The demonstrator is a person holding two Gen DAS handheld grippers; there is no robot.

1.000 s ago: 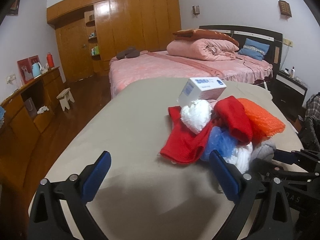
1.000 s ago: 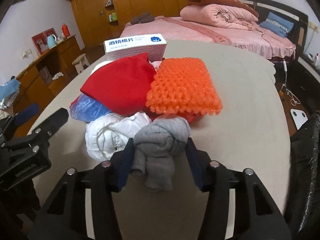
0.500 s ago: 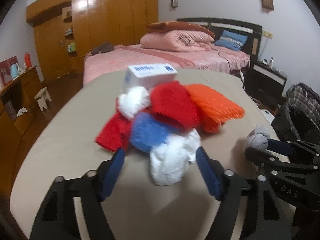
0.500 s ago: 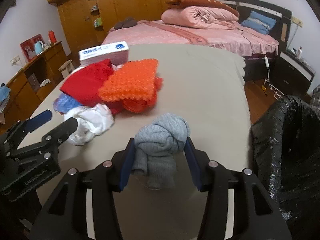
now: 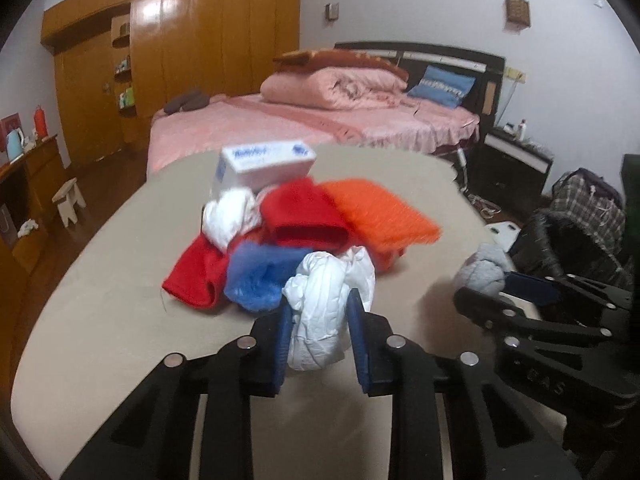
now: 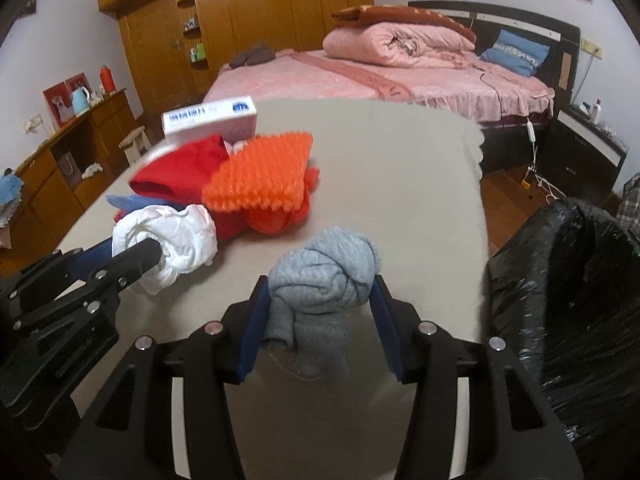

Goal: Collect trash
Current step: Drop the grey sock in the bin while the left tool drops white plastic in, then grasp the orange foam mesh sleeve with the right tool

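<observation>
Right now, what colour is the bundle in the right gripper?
Grey: a knotted knit bundle, clearest in the right wrist view.

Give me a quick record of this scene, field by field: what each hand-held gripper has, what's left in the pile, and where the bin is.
left hand-held gripper: jaws just closing on crumpled white plastic bag
right hand-held gripper: shut on knotted grey knit sock
pile on beige table: red cloth, orange bumpy mat, blue plastic bag, white box
bin: black-lined trash bag, right of table
</observation>
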